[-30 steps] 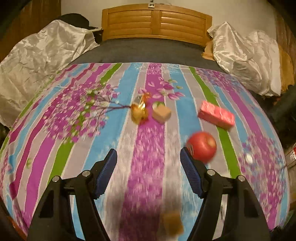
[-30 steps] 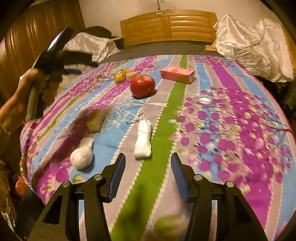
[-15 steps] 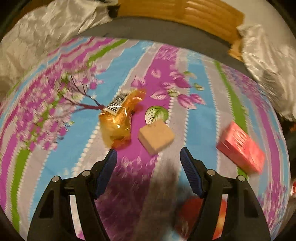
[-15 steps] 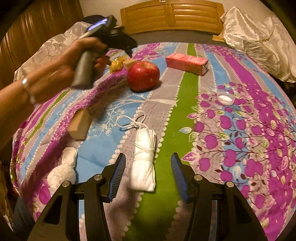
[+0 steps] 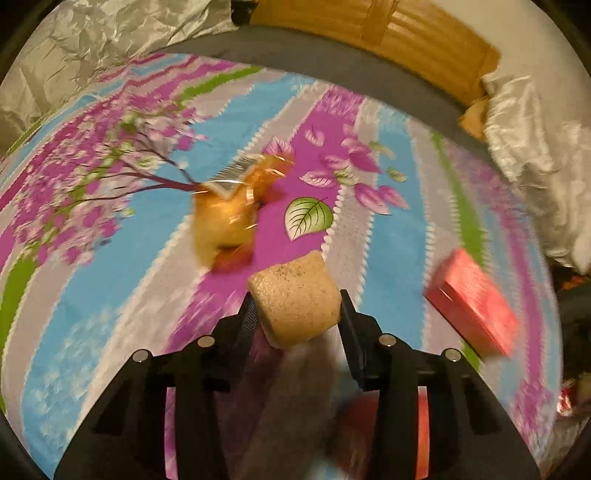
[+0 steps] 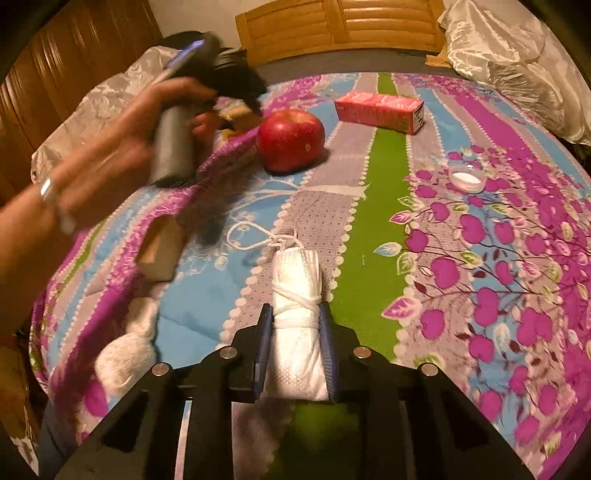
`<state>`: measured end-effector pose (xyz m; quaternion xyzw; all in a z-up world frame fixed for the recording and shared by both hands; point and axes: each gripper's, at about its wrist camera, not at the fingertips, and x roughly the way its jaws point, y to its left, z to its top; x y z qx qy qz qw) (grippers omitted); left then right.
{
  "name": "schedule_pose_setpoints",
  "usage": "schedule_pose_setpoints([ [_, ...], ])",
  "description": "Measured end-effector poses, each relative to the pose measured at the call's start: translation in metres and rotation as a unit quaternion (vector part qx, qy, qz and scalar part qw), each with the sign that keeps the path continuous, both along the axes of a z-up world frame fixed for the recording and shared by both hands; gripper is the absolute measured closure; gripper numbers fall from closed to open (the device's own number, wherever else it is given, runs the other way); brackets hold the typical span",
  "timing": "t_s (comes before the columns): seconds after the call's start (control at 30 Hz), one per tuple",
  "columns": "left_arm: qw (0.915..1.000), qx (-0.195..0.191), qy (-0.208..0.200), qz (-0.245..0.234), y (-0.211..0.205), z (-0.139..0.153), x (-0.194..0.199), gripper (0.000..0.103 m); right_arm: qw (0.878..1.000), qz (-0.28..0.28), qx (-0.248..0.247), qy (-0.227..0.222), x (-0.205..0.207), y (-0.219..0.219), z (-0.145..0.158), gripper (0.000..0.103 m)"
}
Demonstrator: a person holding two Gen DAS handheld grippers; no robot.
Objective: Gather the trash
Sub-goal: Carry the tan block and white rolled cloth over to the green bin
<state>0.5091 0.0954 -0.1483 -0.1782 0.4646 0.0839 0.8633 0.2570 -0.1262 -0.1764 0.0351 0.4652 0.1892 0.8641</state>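
On the bed, over a striped floral bedspread, both grippers point down at scattered items. Left gripper: jaws closing, with a tan sponge-like block between the fingers; both pads appear to be against the block's sides. Just beyond the block lies a crumpled orange plastic wrapper with a barcode strip, near it but not touching as far as the blur allows. A pink carton sits well to the right on the bedspread.

Right gripper: jaws closing around a white rolled cloth bundle tied with white string; the blue-padded fingers press on its two sides. The bundle lies along the border of a grey and a green stripe. In the right wrist view the person's hand grips the left gripper's handle. A red apple rests near it, with the pink carton behind. A second tan block and a white fluffy wad lie at left. A small white lid sits apart at right. A wooden headboard and a silvery pillow stand at the back.
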Motion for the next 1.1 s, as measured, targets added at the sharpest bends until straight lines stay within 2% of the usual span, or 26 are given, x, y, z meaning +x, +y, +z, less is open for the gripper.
schedule_pose_setpoints([
  [0.13,0.9992,0.01,-0.038,-0.008,0.022,0.032,-0.062,0.061,1.0,-0.005,0.007,-0.019,-0.019,-0.007,0.018,0.077],
  [0.27,0.9981,0.026,-0.056,-0.01,0.043,0.055,-0.122,0.061,0.999,-0.012,0.02,-0.035,-0.04,-0.012,0.037,0.077],
  [0.4,0.9934,0.08,-0.078,-0.026,0.042,0.075,-0.171,0.061,0.998,-0.008,0.023,-0.051,-0.064,-0.009,0.057,0.077],
  [0.6,0.982,0.137,-0.096,-0.088,0.001,0.091,-0.244,0.061,0.997,0.004,0.015,-0.076,-0.106,0.005,0.085,0.077],
  [0.8,0.9726,0.154,-0.104,-0.139,-0.037,0.092,-0.306,0.061,0.995,0.003,0.005,-0.097,-0.15,0.011,0.106,0.077],
  [1.1,0.9585,0.177,-0.127,-0.183,-0.081,0.102,-0.348,0.061,0.993,-0.017,-0.007,-0.117,-0.201,-0.003,0.128,0.077],
])
